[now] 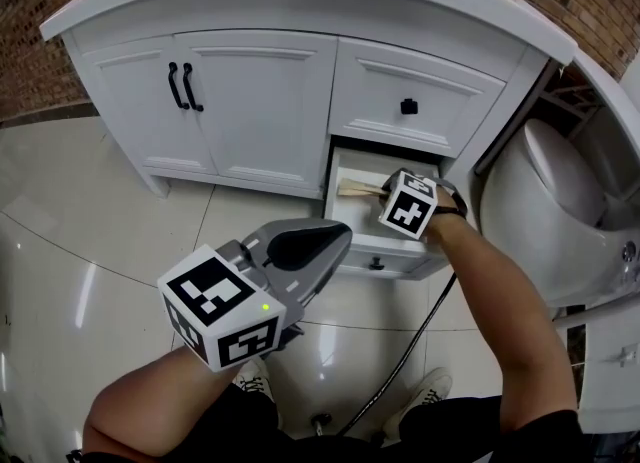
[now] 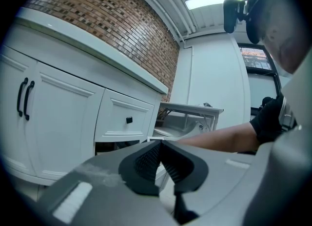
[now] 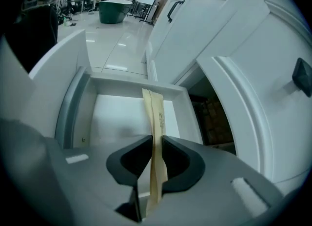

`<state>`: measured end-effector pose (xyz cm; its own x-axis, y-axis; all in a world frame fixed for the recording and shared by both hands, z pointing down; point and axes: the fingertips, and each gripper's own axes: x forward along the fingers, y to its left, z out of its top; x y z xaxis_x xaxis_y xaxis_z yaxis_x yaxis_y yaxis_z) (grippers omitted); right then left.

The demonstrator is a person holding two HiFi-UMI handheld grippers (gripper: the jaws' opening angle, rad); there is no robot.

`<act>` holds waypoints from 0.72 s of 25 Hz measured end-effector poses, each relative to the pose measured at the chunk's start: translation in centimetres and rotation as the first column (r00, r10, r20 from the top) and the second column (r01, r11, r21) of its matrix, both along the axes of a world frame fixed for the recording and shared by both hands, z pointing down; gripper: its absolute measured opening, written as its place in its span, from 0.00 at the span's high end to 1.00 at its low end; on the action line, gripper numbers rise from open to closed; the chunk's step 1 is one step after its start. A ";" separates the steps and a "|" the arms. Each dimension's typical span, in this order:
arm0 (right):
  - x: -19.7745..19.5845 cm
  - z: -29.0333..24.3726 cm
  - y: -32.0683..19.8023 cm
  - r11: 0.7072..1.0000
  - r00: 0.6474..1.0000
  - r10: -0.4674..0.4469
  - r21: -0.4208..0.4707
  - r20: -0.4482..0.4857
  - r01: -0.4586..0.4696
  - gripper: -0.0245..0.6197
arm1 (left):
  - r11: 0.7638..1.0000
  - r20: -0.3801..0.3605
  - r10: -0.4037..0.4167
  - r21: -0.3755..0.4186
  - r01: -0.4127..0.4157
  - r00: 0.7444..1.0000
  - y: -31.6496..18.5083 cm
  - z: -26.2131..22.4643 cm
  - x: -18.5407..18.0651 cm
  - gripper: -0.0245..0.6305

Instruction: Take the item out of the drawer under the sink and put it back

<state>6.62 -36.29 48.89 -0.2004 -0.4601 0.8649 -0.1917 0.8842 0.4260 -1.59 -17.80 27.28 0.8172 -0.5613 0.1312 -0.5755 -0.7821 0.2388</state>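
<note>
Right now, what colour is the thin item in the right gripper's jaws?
The item is pale tan; best in right gripper view.

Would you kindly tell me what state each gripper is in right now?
Left gripper: closed, empty.
Right gripper: closed on a thin beige paper sleeve over the open white drawer.

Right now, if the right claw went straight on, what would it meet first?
Likely the far wall of the open drawer: the right claw points into it, and the tan strip it grips would touch first. Depth is unclear.
</note>
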 end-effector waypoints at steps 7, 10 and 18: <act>-0.2 0.9 -0.6 0.999 0.999 0.029 -0.018 0.020 -0.029 0.86 | 1.000 0.000 0.003 0.005 -0.003 1.000 0.1 -0.1 -0.2 0.95; 0.3 2.1 0.3 0.993 0.998 0.068 -0.095 0.011 -0.067 0.74 | 1.000 0.001 0.005 0.003 -0.005 1.000 0.0 0.0 -0.3 0.95; 0.0 0.5 0.5 0.998 0.999 0.048 -0.038 0.020 -0.047 0.72 | 1.000 0.006 0.010 0.009 -0.010 1.000 0.2 -0.2 -0.2 0.95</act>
